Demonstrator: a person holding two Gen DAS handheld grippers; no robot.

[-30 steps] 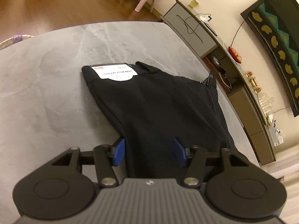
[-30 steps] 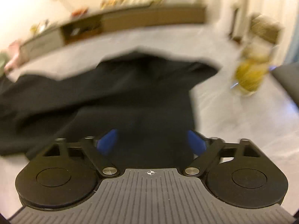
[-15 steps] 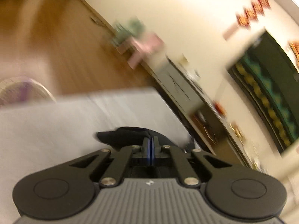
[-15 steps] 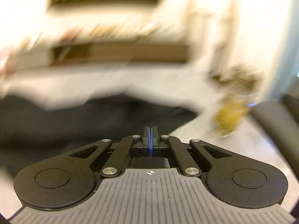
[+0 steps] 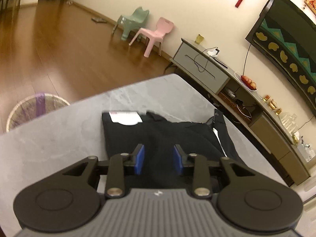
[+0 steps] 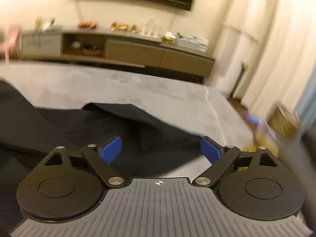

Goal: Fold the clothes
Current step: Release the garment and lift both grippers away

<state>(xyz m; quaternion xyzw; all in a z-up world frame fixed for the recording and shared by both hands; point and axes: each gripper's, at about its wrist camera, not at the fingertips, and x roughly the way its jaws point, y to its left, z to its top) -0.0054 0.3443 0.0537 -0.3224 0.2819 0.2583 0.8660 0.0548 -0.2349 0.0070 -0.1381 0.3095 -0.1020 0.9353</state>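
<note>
Black garment (image 5: 164, 136) lies on the grey table (image 5: 59, 134), one item only, partly folded w/ a white tag (image 5: 126, 117) at its far end, approx 11 o'clock from the left gripper (image 5: 159, 161).

What changed: half a sec ago both grippers had their blue pads pressed together w/ the view lifted toward the wall; a sec ago both were spread over the cloth. Now both are spread again. Left gripper's jaws stand moderately apart, nothing between the pads, hovering just above the near edge of the cloth at 12 o'clock. Right gripper (image 6: 160, 151) has its jaws wide apart, also holding nothing; the fabric (image 6: 98, 130) runs from 9 o'clock through under its pads, w/ a loose flap ending near 1 o'clock. Right view is motion-blurred, so can't tell if the pads touch the cloth.

Meaning, as I read it: a fold was likely carried over and let go, so one fold step looks done and the garment sits more compact than before. Prob. next is another grab for a further fold or some smoothing; the flap on the right side looks uneven.

Counts: 1 garment, 1 tag, 2 grippers, 1 table. Background: 2 small chairs, one green (image 5: 134, 22) and one pink (image 5: 156, 34), at 11–12 o'clock; 1 basket (image 5: 35, 108) at 9 o'clock; 1 long sideboard (image 5: 246, 106) at 2 o'clock.
</note>
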